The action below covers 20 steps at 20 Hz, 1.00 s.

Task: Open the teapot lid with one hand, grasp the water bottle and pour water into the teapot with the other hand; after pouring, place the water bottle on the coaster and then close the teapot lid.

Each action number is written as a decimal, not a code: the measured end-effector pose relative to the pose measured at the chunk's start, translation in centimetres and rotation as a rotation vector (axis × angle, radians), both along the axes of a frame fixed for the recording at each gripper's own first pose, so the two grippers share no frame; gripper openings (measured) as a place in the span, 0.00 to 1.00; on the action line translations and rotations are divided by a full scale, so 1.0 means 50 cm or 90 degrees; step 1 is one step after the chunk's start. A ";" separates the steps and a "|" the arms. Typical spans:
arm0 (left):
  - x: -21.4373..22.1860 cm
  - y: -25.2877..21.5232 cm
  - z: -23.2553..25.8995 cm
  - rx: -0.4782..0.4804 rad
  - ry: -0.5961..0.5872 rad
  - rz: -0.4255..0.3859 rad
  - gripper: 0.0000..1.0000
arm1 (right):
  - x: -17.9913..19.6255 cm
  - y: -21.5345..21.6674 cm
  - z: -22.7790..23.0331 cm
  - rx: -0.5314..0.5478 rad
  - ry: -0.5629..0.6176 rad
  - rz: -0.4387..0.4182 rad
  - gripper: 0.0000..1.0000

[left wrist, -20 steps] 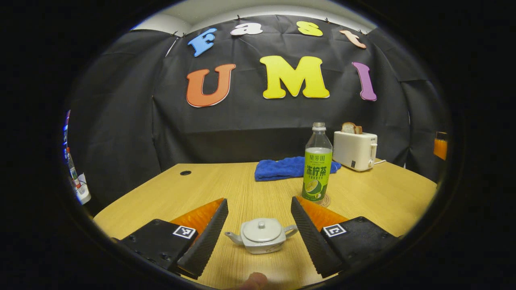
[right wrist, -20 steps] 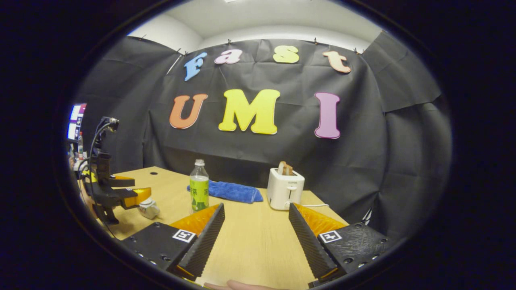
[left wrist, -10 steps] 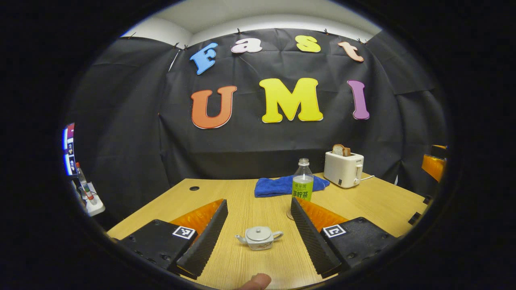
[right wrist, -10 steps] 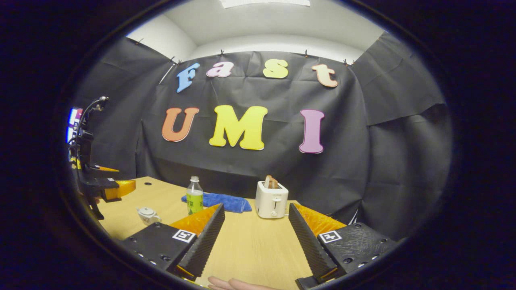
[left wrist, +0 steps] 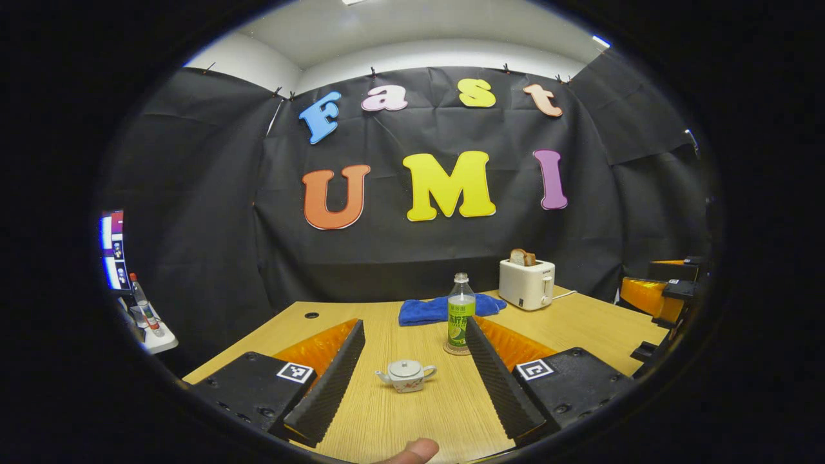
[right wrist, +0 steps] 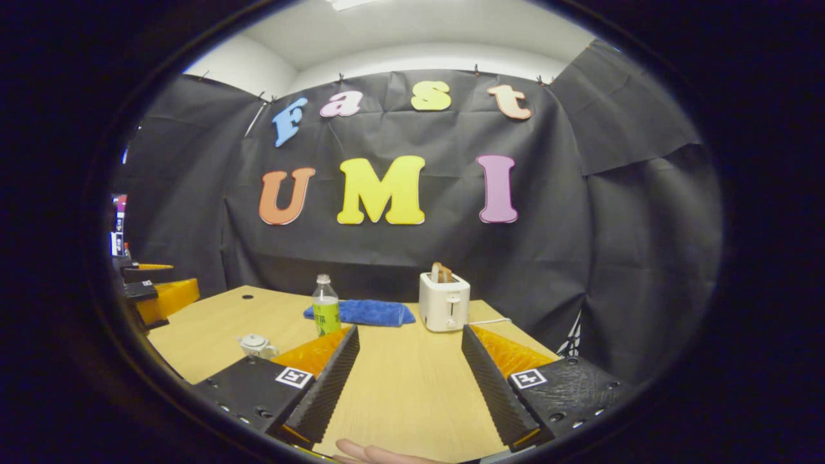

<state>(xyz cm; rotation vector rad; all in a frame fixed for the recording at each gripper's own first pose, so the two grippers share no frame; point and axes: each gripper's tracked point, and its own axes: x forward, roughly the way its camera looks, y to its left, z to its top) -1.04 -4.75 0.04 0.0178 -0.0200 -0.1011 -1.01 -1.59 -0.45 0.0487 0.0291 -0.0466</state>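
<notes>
A small white teapot (left wrist: 406, 376) with its lid on stands on the wooden table (left wrist: 580, 322), out ahead between the fingers of my open left gripper (left wrist: 412, 380). Behind it and to the right, a clear water bottle (left wrist: 460, 314) with a green label stands upright on a round coaster (left wrist: 455, 351). In the right gripper view the teapot (right wrist: 257, 346) sits at the left and the bottle (right wrist: 326, 314) behind it. My right gripper (right wrist: 409, 380) is open over bare table (right wrist: 412, 386), far from both. The other gripper (right wrist: 155, 296) shows at the far left edge there.
A blue cloth (left wrist: 438, 309) lies at the back of the table. A white toaster (left wrist: 527, 283) holding bread stands at the back right. The right gripper (left wrist: 657, 296) shows at the far right of the left gripper view. A thumb tip (left wrist: 412, 449) shows at the bottom.
Both grippers have drawn back from the table; the teapot and bottle look smaller and farther. The left gripper has moved away from the teapot. Both stay open.
</notes>
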 end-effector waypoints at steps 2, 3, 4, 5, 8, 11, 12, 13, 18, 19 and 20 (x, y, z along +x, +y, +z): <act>-0.010 -0.006 0.013 -0.020 -0.007 -0.017 0.98 | 0.004 0.000 0.000 -0.004 -0.005 0.000 0.95; -0.014 -0.005 0.015 -0.027 -0.008 -0.020 0.98 | 0.006 0.005 -0.004 -0.008 -0.004 0.004 0.95; -0.016 0.010 0.020 -0.030 -0.017 -0.011 0.98 | 0.007 0.010 -0.007 -0.010 -0.002 0.007 0.95; -0.015 0.019 0.024 -0.028 -0.024 -0.002 0.98 | 0.008 0.013 -0.012 -0.014 0.000 0.007 0.95; -0.012 0.029 0.017 -0.017 -0.025 0.014 0.98 | 0.009 0.025 -0.016 -0.022 0.005 0.012 0.97; 0.001 0.042 0.005 -0.017 -0.016 0.033 0.98 | 0.013 0.023 -0.019 -0.038 0.003 0.007 0.95; 0.005 0.040 -0.004 -0.015 -0.009 0.034 0.98 | 0.013 0.027 -0.022 -0.043 0.005 0.011 0.95; 0.008 0.036 -0.011 -0.014 -0.002 0.034 0.98 | 0.015 0.036 -0.027 -0.044 0.009 0.023 0.95; 0.018 0.030 -0.025 -0.027 0.015 0.026 0.98 | 0.022 0.034 -0.038 -0.047 0.020 0.029 0.95; 0.018 0.030 -0.025 -0.026 0.012 0.027 0.98 | 0.023 0.032 -0.039 -0.049 0.021 0.027 0.95; 0.018 0.034 -0.022 -0.024 0.008 0.032 0.98 | 0.025 0.030 -0.039 -0.049 0.022 0.024 0.97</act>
